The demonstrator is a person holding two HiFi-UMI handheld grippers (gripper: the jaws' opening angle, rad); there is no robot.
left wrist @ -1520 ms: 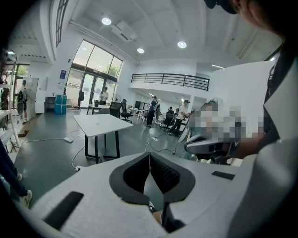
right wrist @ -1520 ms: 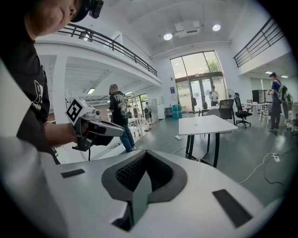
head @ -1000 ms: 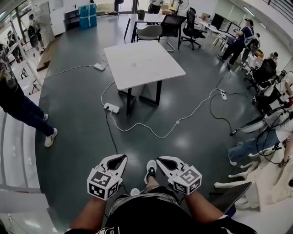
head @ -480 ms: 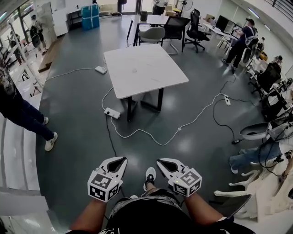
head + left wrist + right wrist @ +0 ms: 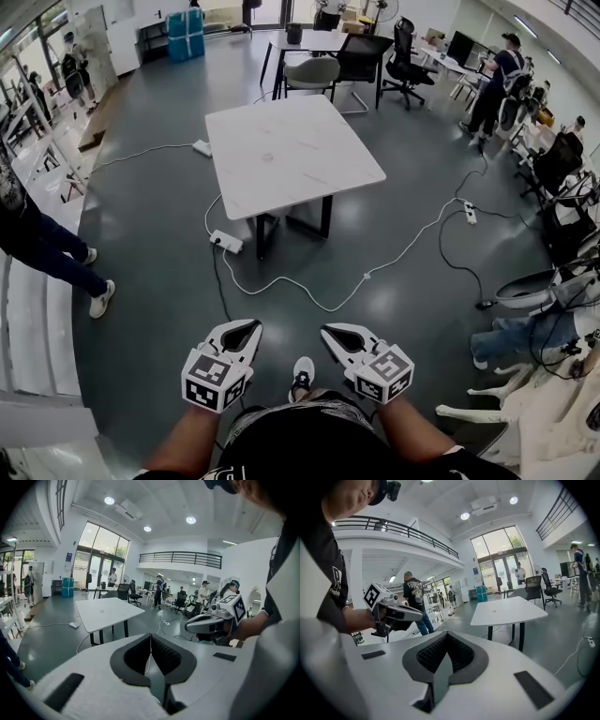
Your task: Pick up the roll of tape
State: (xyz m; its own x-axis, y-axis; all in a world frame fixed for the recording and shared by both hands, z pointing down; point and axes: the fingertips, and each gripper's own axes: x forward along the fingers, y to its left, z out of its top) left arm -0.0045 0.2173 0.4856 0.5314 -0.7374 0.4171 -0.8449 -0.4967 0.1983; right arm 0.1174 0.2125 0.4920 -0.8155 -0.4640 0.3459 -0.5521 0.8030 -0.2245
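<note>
A white table stands ahead on the grey floor. On its top lies a small pale round thing, too small to tell as the roll of tape; it also shows in the left gripper view and the right gripper view. My left gripper and right gripper are held side by side near my waist, far short of the table. Both are shut with nothing between the pads. The left gripper sees the right gripper beside it. The right gripper sees the left gripper.
White cables and power strips run across the floor near the table's legs. Chairs and a second table stand behind it. A person stands at the left; others sit at desks on the right.
The table and the cables have come nearer and lower in the head view as I walk forward. Both grippers keep their place in front of me, still shut.
</note>
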